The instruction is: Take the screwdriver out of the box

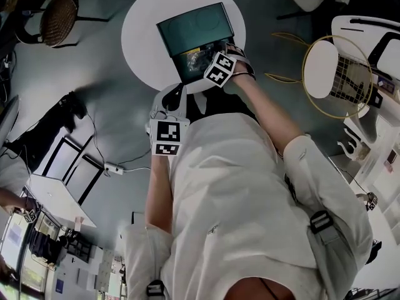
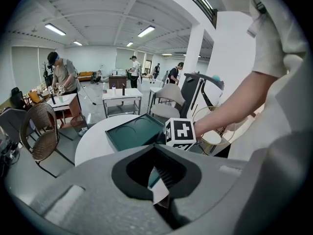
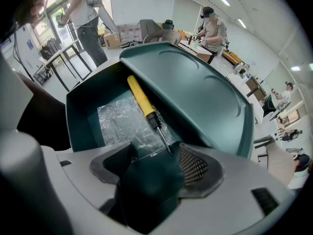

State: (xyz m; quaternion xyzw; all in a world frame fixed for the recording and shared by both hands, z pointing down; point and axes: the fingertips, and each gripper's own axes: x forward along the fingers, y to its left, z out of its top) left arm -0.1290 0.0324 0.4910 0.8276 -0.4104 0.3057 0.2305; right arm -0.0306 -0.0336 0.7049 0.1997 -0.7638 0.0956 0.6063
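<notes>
Facing the round white desk (image 1: 140,42), you had the dark green box (image 3: 80,111) standing open on it. Its lid (image 3: 205,97) was tilted back on the far side, and two round hollows showed in the lid's inner face. Your right tongs (image 3: 154,163) pointed steeply down over the near edge of the box. Their jaws stood wide apart with nothing pressed between the pads, and their marker cube (image 1: 220,69) sat above the box's right part. Your left tongs (image 2: 157,182) were held back at the near edge of the desk, aimed toward the box and well apart from it. Their jaws showed only a narrow gap and held nothing.

A crumpled clear plastic bag (image 3: 117,124) lay on the floor of the box. The screwdriver (image 3: 138,96) was still inside, resting along the far side just beside the lid's lower edge and partly on the bag. Its yellow handle lay farther off, and its thin metal shaft pointed toward your right tongs. The tip ended just ahead of the open jaws, touching neither pad.
</notes>
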